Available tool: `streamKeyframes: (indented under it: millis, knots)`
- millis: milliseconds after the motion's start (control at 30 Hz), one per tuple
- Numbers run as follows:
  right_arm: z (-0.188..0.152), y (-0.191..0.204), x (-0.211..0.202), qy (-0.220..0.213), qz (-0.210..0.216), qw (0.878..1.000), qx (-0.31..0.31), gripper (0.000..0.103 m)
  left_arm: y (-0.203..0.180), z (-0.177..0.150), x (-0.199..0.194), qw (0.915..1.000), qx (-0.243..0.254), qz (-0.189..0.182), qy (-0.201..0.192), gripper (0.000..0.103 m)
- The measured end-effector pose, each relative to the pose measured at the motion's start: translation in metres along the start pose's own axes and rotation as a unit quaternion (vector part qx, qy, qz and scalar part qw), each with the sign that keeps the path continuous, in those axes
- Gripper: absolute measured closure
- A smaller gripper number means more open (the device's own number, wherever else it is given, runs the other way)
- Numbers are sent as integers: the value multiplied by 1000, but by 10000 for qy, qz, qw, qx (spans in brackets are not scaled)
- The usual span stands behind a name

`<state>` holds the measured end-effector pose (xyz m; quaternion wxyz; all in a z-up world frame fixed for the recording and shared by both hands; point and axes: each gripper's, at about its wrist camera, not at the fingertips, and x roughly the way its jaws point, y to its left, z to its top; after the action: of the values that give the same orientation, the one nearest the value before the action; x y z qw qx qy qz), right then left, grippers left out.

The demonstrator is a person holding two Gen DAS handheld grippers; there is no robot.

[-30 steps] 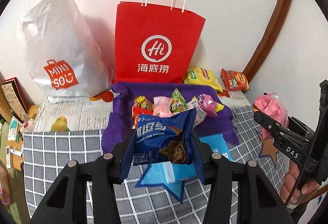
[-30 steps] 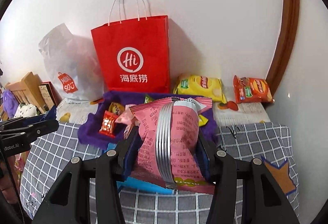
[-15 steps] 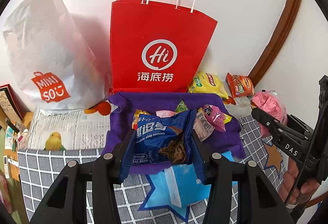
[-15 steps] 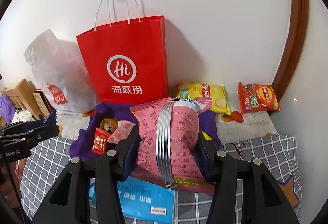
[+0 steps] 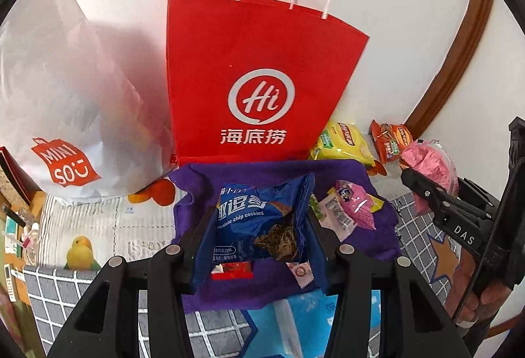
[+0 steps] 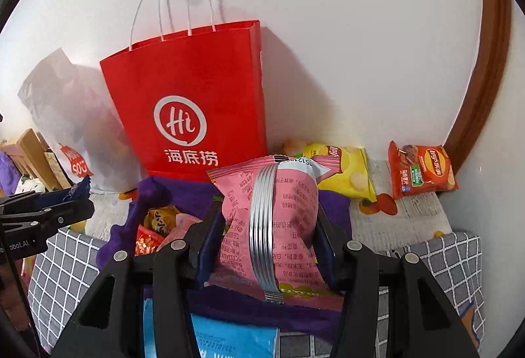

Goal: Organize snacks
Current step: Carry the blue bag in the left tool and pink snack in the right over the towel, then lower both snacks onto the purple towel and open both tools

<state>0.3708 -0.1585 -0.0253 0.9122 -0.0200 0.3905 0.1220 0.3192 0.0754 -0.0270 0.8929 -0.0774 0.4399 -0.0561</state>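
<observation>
- left gripper (image 5: pixel 259 233) clamps blue foil cookie packet (image 5: pixel 259 220)
- right gripper (image 6: pixel 269 233) clamps pink foil snack packet (image 6: pixel 272 220)
- purple cloth (image 5: pixel 361 246) below fingertips, small wrapped snacks (image 5: pixel 354 204) on it
- red paper handle bag (image 5: pixel 259 79) upright beyond, contents unseen

- The red bag (image 5: pixel 262 69) is matt paper.
- In front of it, the purple cloth (image 5: pixel 377 220) looks soft and fuzzy.
- The pink snack packet (image 6: pixel 272 227) is shiny plastic.

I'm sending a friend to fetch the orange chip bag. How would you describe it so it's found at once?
Start at the tall red paper bag standing against the wall. To its right lie two chip bags by the wall; the orange chip bag is the farther one, nearest the brown door frame, beyond the yellow chip bag.
</observation>
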Motion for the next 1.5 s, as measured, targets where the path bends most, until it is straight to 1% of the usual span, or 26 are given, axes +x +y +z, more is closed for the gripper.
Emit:
streamKeyframes:
  millis: [133, 267, 400, 500, 567, 633, 733, 867, 967, 1233, 1367, 1433, 1500]
  knots:
    - [-1, -3, 11, 75, 20, 10000, -33, 52, 14, 6, 15, 9997, -229, -46, 94, 56]
    - [-6, -5, 30, 357, 74, 9993, -80, 52, 15, 8, 31, 9991, -317, -163, 223, 56]
    - [-13, -5, 47, 658, 129, 9976, -189, 52, 13, 5, 49, 9986, -310, -210, 378, 56]
    - [-20, 0, 62, 1015, 197, 9938, -397, 52, 12, -2, 64, 9979, -296, -211, 530, 56]
    - [-24, 5, 69, 1085, 197, 9928, -463, 52, 11, -5, 74, 9970, -263, -162, 714, 56]
    - [-28, 13, 76, 1232, 307, 9903, -558, 52, 12, -8, 80, 9963, -296, -176, 788, 56]
    - [-34, 21, 85, 1358, 432, 9877, -642, 52, 10, -10, 88, 9956, -209, -189, 891, 55]
    - [-39, 23, 95, 1466, 293, 9866, -647, 52, 8, -14, 97, 9937, -174, -295, 1063, 55]
    - [-40, 17, 100, 1533, 243, 9864, -535, 52, 6, -17, 103, 9930, -146, -231, 1148, 55]
    - [-41, 12, 104, 1614, 194, 9854, -504, 52, 3, -19, 112, 9921, -152, -172, 1234, 55]
    - [-41, 16, 105, 1647, 139, 9844, -601, 51, 2, -20, 116, 9914, -173, -186, 1281, 54]
    - [-42, 18, 106, 1688, 112, 9834, -658, 45, 3, -20, 116, 9914, -227, -197, 1273, 54]
    - [-42, 20, 106, 1684, 126, 9832, -690, 45, 2, -20, 116, 9916, -200, -197, 1263, 54]
